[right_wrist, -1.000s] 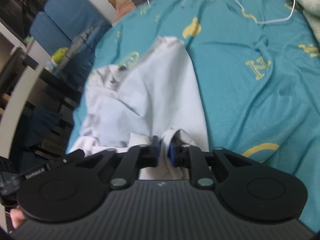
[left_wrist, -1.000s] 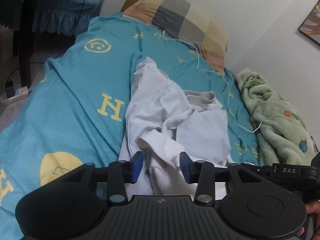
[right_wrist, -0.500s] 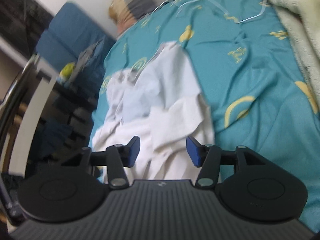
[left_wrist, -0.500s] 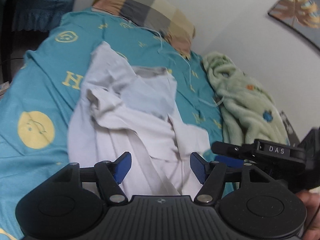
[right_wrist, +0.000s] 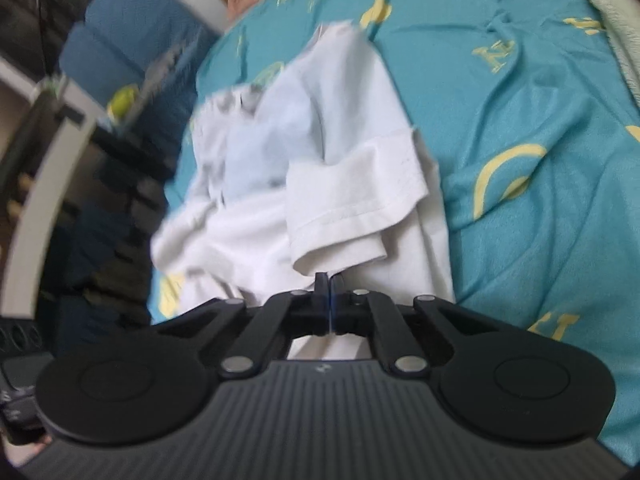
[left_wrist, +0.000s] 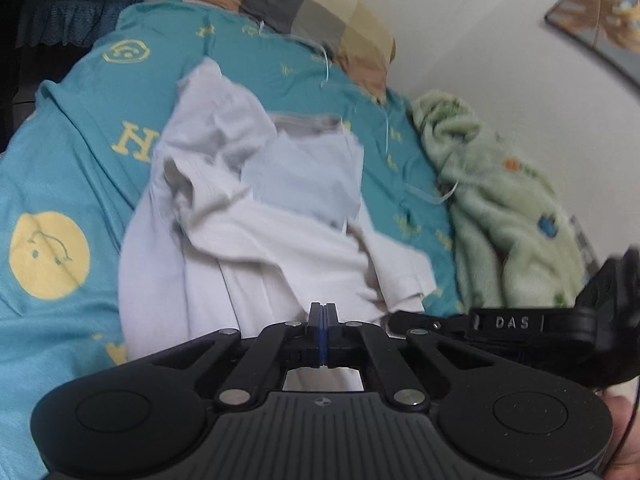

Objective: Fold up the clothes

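Note:
A crumpled white T-shirt point(left_wrist: 248, 216) lies on the teal bedsheet point(left_wrist: 72, 152), collar toward the pillow. It also shows in the right wrist view point(right_wrist: 340, 168), one sleeve folded over the body. My left gripper point(left_wrist: 323, 312) is at the shirt's near hem with its jaws pressed together; the cloth seems pinched between the fingertips. My right gripper point(right_wrist: 329, 280) is likewise closed at the near edge, just under the sleeve cuff. The right gripper's body also shows at the right of the left wrist view point(left_wrist: 516, 322).
A checked pillow point(left_wrist: 312, 12) lies at the head of the bed. A green fleece blanket point(left_wrist: 500, 208) is heaped along the wall side. A thin white cord point(left_wrist: 384, 128) trails over the sheet. A blue chair point(right_wrist: 132, 52) and dark furniture stand beside the bed.
Both grippers were open half a second ago and are now closed at the shirt's near edge. A second ago the right was shut and the left open.

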### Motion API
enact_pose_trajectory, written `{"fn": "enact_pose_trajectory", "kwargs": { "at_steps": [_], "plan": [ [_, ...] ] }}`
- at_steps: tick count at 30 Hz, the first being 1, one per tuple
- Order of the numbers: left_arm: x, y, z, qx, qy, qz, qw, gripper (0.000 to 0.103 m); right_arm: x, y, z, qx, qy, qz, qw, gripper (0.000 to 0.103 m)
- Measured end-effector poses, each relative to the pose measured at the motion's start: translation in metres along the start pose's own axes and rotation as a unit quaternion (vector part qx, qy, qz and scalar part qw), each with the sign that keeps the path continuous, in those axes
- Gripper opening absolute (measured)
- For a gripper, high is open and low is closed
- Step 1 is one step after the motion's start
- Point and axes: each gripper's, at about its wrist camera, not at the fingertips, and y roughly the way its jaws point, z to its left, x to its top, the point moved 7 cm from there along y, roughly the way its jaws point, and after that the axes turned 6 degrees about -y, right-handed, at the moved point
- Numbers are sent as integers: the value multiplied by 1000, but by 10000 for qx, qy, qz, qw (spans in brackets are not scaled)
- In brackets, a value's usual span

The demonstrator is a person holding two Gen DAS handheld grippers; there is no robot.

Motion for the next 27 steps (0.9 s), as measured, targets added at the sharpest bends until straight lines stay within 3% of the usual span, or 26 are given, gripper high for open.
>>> {"fn": "enact_pose_trajectory", "kwargs": {
  "at_steps": [6,11,13,15,19,25,27],
  "plan": [
    [32,-38,18,-458,-603,-477,9960,0,24,-34,-12,369,552,-521,9964,3],
    [22,-16,13,-580,-658,37,9961,1,26,-32,-18,337,689,-540,9956,3],
    [11,-3,8,-377,-451,246,9980,9,23,-28,-15,351,663,-494,9960,3],
    [-1,10,5,-147,-253,427,9987,26,21,-26,-13,384,652,-461,9961,3],
    [-3,22,6,87,-239,457,9986,42,20,-26,-10,420,644,-453,9960,3],
    [6,25,14,263,-464,195,9984,46,21,-27,-8,527,649,-460,9954,3],
    [4,27,15,400,-366,166,9984,34,22,-27,-6,550,631,-470,9954,3]
  ]
}}
